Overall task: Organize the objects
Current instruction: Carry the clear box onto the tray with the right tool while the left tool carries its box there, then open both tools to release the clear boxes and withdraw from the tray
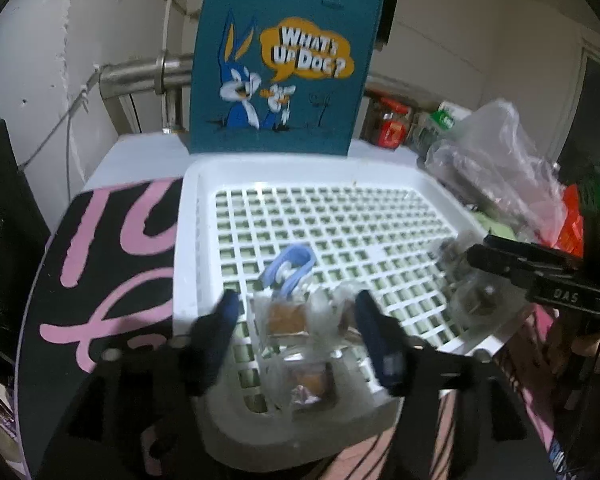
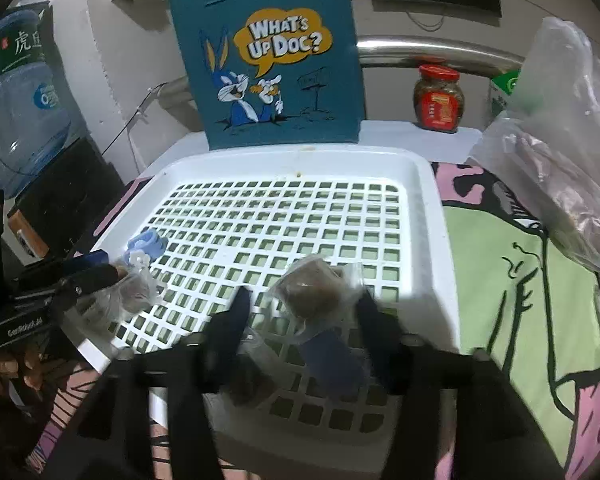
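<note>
A white perforated tray (image 1: 204, 240) (image 2: 420, 184) lies on the table. My left gripper (image 1: 296, 312) is open over its near left part, with clear-wrapped brown snack packets (image 1: 288, 320) between its fingers and a blue clip (image 1: 290, 264) just beyond. My right gripper (image 2: 304, 304) is open over the tray's near edge, around a clear-wrapped brown snack (image 2: 316, 292). The right gripper also shows at the right of the left wrist view (image 1: 476, 256); the left gripper shows at the left of the right wrist view (image 2: 112, 268), by the blue clip (image 2: 146, 244).
A teal cartoon tote bag (image 1: 276, 72) (image 2: 268, 64) stands behind the tray. A clear plastic bag (image 1: 496, 160) (image 2: 564, 152) lies to the right. A red-lidded jar (image 2: 438, 98) stands at the back right. A water jug (image 2: 20, 92) stands far left. A printed cloth (image 1: 112, 264) covers the table.
</note>
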`<state>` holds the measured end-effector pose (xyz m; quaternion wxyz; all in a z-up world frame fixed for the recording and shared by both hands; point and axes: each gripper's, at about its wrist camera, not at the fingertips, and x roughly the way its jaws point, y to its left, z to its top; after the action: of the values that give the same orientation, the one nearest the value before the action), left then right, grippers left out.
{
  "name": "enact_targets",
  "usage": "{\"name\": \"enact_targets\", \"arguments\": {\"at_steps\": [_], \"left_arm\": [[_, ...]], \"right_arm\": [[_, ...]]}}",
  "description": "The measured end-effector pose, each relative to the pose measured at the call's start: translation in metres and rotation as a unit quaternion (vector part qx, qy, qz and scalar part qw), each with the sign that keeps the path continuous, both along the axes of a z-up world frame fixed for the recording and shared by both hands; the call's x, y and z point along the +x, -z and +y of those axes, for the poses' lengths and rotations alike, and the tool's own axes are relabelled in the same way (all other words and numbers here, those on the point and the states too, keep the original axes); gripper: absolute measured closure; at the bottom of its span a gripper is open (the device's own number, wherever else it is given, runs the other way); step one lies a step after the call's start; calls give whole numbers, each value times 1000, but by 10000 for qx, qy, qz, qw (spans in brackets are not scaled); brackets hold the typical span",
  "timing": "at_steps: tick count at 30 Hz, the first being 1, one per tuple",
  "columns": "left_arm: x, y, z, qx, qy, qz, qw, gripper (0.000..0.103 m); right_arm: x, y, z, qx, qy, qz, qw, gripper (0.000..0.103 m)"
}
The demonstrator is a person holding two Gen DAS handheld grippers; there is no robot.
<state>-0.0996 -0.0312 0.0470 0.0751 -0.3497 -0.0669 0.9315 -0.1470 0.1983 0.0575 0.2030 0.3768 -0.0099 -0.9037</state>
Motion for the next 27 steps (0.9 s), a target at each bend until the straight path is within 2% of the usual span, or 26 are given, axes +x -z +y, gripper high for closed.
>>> {"name": "enact_targets", "arguments": {"at_steps": [2, 4, 8, 10, 13, 18, 27], "left_arm": [[10, -15, -2, 67, 45, 202, 9998, 36], [22, -33, -3, 22, 3, 464, 9989, 32], [50, -71, -11, 119, -102, 1057, 9943, 15], [66, -87, -14, 175, -147, 1257, 9918, 15], [83, -94, -15, 222, -194, 1353, 9904, 15], [110, -79, 0, 20, -163, 1250, 9920, 15], [135, -35, 24, -178, 10, 778, 9968, 15]], "right_arm": [[8, -17, 8, -263, 34, 152, 9995, 33], [21, -41, 19, -557, 125, 410, 9975, 25], [57, -87, 34, -953, 241, 1062, 9895, 14], [79, -107, 38, -1105, 220, 1349, 9844, 7], [109, -124, 35, -1144, 84, 1682, 9791, 1], [146, -123, 21, -940, -243, 1881, 9773, 0], [165, -65, -2, -359, -391, 1520, 9870, 0]]}}
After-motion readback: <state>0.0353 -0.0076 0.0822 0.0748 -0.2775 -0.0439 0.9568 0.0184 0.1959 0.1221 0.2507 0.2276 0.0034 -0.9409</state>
